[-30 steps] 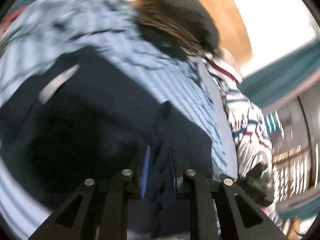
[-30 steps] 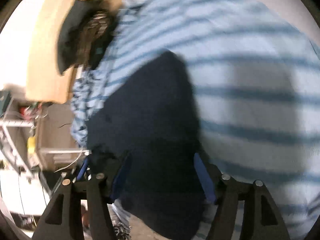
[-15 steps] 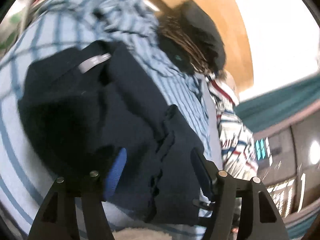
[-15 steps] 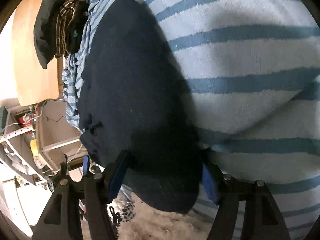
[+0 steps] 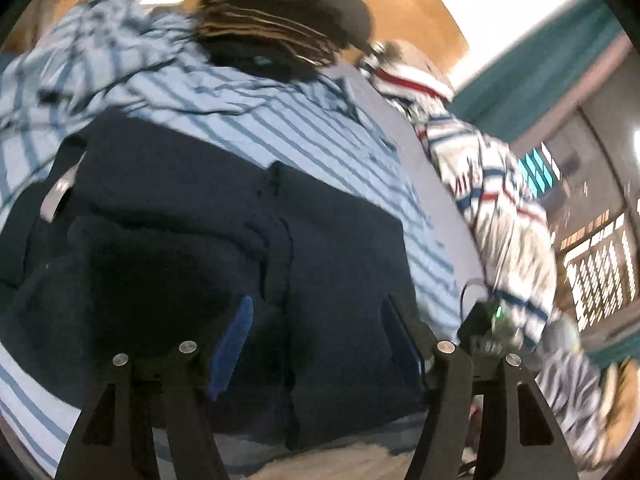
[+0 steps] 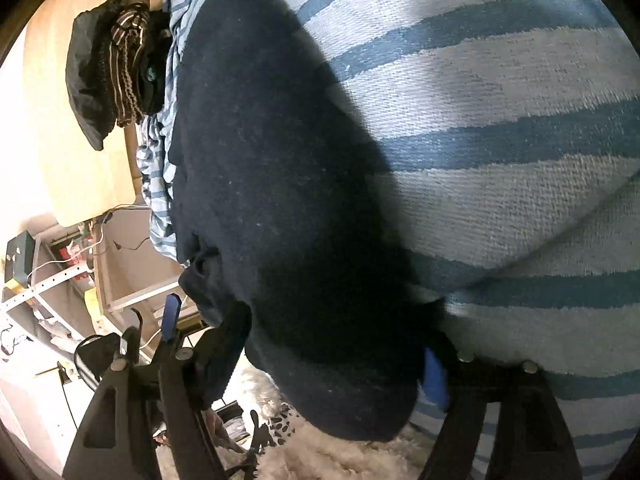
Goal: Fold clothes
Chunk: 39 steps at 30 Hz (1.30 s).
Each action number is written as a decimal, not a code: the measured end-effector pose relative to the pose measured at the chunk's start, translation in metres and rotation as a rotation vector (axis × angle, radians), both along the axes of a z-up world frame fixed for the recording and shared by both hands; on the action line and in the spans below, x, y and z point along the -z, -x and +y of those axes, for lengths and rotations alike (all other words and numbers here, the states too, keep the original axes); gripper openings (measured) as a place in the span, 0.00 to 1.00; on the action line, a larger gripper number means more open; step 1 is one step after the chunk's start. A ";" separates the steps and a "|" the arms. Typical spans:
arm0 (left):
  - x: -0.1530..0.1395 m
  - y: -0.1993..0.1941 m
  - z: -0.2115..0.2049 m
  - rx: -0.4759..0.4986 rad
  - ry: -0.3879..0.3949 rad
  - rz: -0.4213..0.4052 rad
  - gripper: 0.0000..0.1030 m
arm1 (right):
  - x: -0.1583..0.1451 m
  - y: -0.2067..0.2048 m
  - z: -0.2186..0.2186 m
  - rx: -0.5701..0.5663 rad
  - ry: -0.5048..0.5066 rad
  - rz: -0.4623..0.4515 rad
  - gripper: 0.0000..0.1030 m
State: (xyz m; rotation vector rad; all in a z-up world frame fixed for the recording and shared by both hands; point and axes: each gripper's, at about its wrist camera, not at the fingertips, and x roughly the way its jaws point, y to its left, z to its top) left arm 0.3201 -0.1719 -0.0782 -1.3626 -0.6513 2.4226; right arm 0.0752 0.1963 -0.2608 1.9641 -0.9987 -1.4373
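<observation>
Between the spread fingers of the left gripper (image 5: 316,344) lies the navy garment (image 5: 208,216), folded into a thick wad on the striped bedspread (image 5: 320,136); its pads stand clear of the cloth. The right gripper (image 6: 332,344) has just been widening, jaws apart astride the garment's near edge (whether a pad brushes it is hard to say). That edge overhangs the bed's side, so a nudge might drag it off or undo the fold. Farther off, dark folded clothes (image 5: 280,36) are stacked.

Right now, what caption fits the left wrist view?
Open left claw over a folded navy garment on a blue-striped cover.
</observation>
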 end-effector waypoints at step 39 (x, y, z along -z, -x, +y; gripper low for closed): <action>0.054 0.054 -0.097 -0.544 -0.389 -0.330 0.65 | -0.053 0.152 -0.057 -0.171 -0.166 0.477 0.27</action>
